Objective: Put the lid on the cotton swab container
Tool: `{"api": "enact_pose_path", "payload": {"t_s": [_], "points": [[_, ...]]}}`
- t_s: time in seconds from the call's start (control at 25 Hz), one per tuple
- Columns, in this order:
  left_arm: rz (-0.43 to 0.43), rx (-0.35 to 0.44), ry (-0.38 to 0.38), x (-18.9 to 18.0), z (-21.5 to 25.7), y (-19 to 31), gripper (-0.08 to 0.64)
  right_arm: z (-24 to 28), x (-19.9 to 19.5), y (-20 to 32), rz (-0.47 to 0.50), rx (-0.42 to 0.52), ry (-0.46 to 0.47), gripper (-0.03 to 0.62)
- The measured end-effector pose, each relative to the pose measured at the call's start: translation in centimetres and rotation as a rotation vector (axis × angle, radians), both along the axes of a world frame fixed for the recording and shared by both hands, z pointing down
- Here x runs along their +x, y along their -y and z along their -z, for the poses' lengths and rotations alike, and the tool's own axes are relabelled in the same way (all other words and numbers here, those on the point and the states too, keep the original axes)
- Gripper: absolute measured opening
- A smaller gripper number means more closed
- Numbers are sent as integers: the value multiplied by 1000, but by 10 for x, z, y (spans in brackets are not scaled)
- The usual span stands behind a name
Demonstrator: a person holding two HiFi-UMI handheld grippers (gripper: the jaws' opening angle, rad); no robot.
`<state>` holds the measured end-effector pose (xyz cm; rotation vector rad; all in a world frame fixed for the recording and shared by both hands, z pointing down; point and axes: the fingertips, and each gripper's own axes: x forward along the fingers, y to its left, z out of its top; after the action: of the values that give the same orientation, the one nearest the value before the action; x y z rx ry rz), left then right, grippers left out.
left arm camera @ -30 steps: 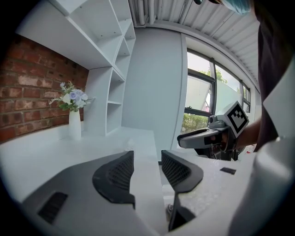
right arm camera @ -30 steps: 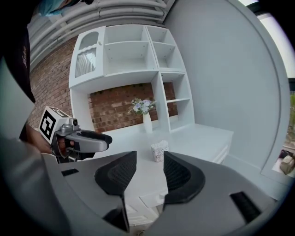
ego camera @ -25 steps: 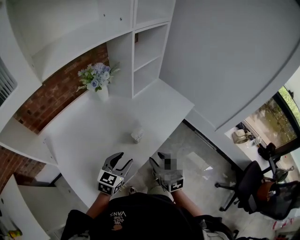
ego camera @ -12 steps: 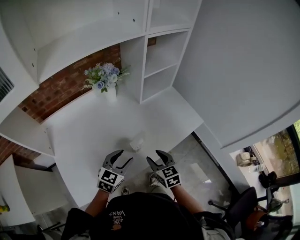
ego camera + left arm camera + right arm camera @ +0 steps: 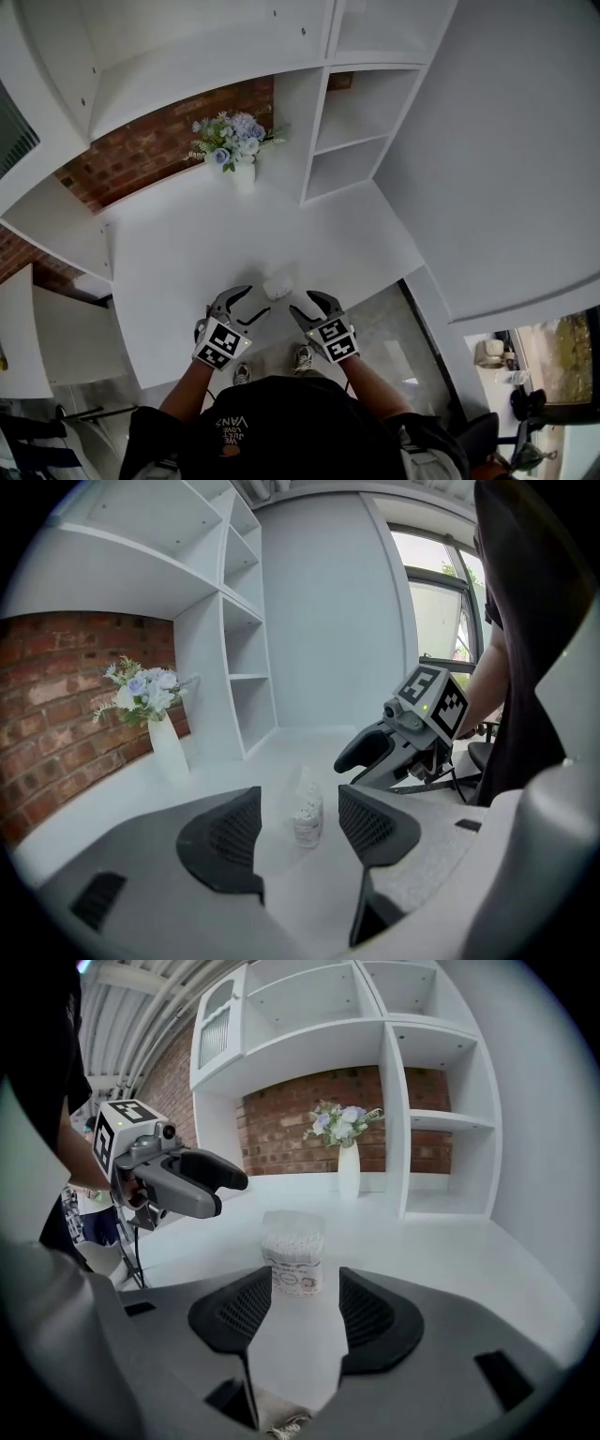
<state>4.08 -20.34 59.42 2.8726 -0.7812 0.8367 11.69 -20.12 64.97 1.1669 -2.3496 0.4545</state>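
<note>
The cotton swab container is a small clear tub packed with white swabs, standing near the front edge of the white desk. A clear top part rises above the swab heads; whether it is a separate lid I cannot tell. My left gripper hovers just left of the tub and my right gripper just right of it. Both sets of jaws are opening, with nothing between them. In the left gripper view the container stands beyond the left gripper. In the right gripper view the container stands beyond the right gripper.
A white vase of blue and white flowers stands at the back of the desk against a brick wall. White open shelves rise at the back right. The desk's front edge drops to a grey floor.
Both grippers have come forward from the desk's front edge and now flank the container more closely. Their jaws stand wider. The head view has also shifted.
</note>
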Motion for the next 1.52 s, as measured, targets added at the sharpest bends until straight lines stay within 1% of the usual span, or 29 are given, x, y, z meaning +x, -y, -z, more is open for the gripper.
{"api": "enact_pose_path", "payload": {"t_s": [0.12, 0.28, 0.52, 0.72, 1.0, 1.32, 1.52], "points": [[-41, 27, 38, 9, -8, -1, 242, -7, -4, 5, 59, -9, -7, 201], [-63, 45, 104, 17, -16, -1, 242, -17, -9, 11, 127, -20, -17, 201], [-73, 58, 187, 23, -33, 5, 250, -28, -12, 19, 179, -35, -17, 201], [-97, 68, 254, 26, -43, 9, 253, -30, -15, 26, 214, -27, -28, 200], [-145, 64, 294, 34, -50, 9, 253, -33, -21, 28, 255, -27, -18, 150], [-208, 59, 325, 42, -54, 4, 253, -33, -21, 28, 247, -32, -11, 149], [-227, 57, 328, 43, -55, -1, 253, -32, -19, 28, 213, -39, 2, 147]]}}
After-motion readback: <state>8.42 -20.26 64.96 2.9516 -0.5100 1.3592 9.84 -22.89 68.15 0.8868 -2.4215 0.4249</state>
